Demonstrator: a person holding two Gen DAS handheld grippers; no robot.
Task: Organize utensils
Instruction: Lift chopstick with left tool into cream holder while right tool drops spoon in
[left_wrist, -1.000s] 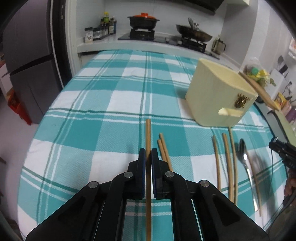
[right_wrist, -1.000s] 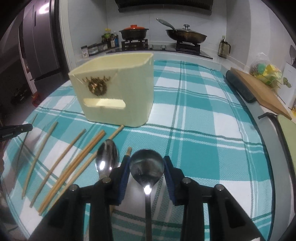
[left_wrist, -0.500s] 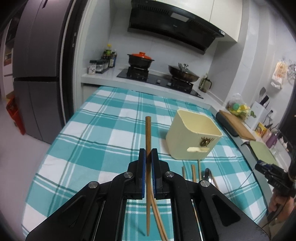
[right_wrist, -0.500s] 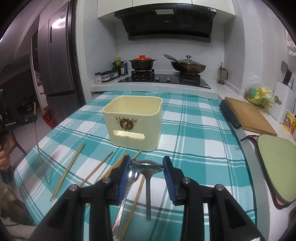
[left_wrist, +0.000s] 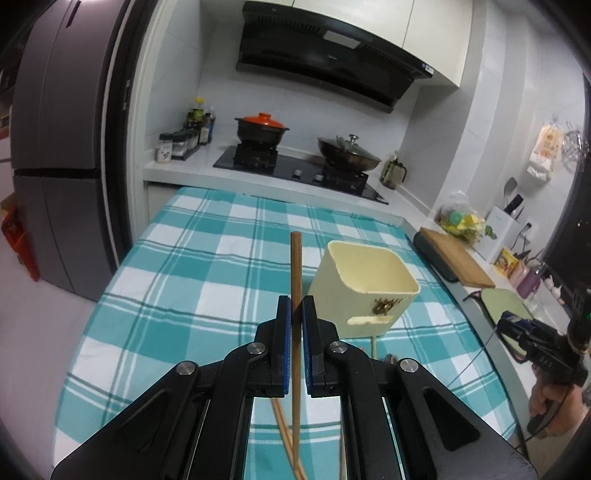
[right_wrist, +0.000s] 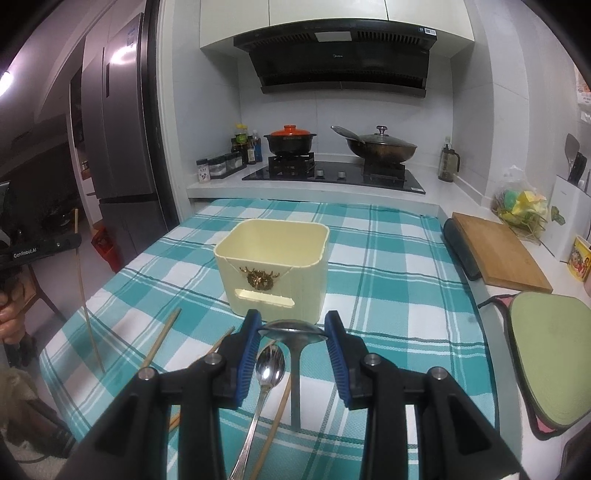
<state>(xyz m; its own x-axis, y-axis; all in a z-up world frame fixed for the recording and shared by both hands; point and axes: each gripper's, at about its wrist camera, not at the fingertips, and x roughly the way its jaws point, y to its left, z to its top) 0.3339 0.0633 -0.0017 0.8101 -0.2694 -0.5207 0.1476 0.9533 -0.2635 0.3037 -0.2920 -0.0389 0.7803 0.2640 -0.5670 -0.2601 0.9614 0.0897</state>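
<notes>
So the left gripper (left_wrist: 294, 314) has its jaws clenched on a brown wooden chopstick (left_wrist: 295, 269), which sticks up almost vertical with its lower end hanging clear above the teal-and-white checked cloth (left_wrist: 177, 295) on the counter. The right gripper (right_wrist: 292, 334) is grasping a shiny steel spoon (right_wrist: 293, 330) across its bowl, handle dangling down, lifted off the cloth. Just past both sits the cream plastic square utensil holder (right_wrist: 273, 266) with a little gold emblem on its front, open top, nothing showing inside. On the cloth below the right gripper lie a second steel spoon (right_wrist: 269, 365) and several loose wooden chopsticks (right_wrist: 162, 332), near the holder but not touching it.
</notes>
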